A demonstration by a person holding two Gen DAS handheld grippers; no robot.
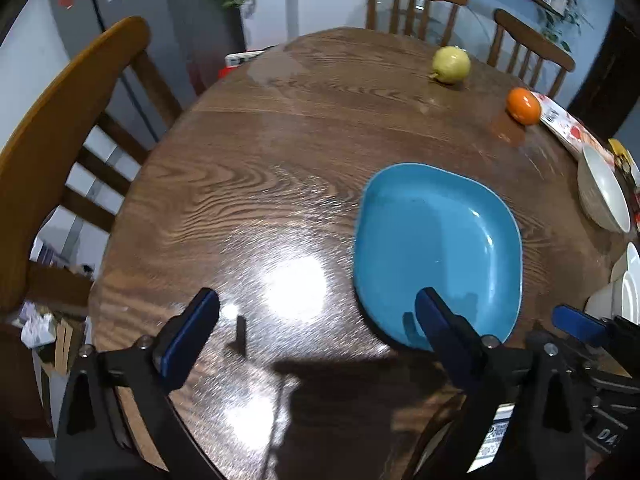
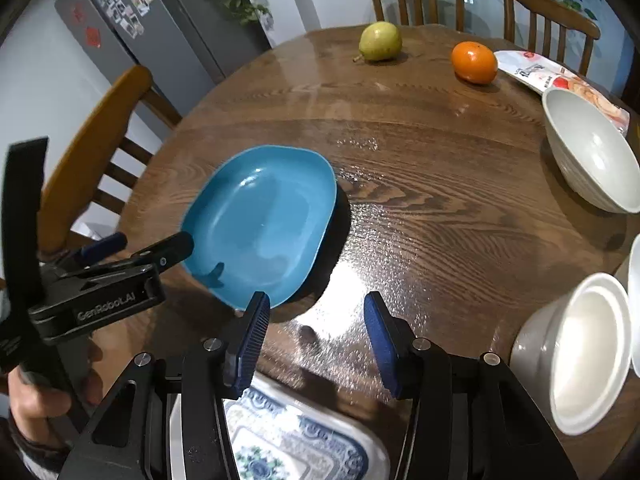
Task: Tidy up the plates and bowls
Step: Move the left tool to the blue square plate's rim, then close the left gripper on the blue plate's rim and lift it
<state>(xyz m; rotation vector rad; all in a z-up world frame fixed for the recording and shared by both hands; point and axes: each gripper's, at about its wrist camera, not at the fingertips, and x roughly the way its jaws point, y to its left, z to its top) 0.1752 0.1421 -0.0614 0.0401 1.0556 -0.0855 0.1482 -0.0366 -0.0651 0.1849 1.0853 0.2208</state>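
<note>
A blue square-ish plate (image 1: 436, 248) (image 2: 260, 224) lies flat on the round wooden table (image 1: 260, 160) (image 2: 440, 184). My left gripper (image 1: 316, 320) (image 2: 144, 246) is open wide just above the table at the plate's near-left rim; one finger (image 1: 436, 320) overlaps that rim and nothing sits between the pads. My right gripper (image 2: 316, 332) stands partly open over bare wood beside the plate's near corner, holding nothing. One of its blue fingertips (image 1: 576, 322) shows in the left wrist view. A blue-and-white patterned plate (image 2: 280, 440) lies under the right gripper.
A big grey-white bowl (image 2: 592, 152) (image 1: 604, 192) and stacked white bowls (image 2: 592, 356) (image 1: 624, 292) stand at the right edge. A pear (image 2: 380, 42) (image 1: 450, 65), an orange (image 2: 474, 62) (image 1: 524, 106) and a food packet (image 2: 560, 80) lie at the far side. Wooden chairs (image 1: 60, 152) ring the table.
</note>
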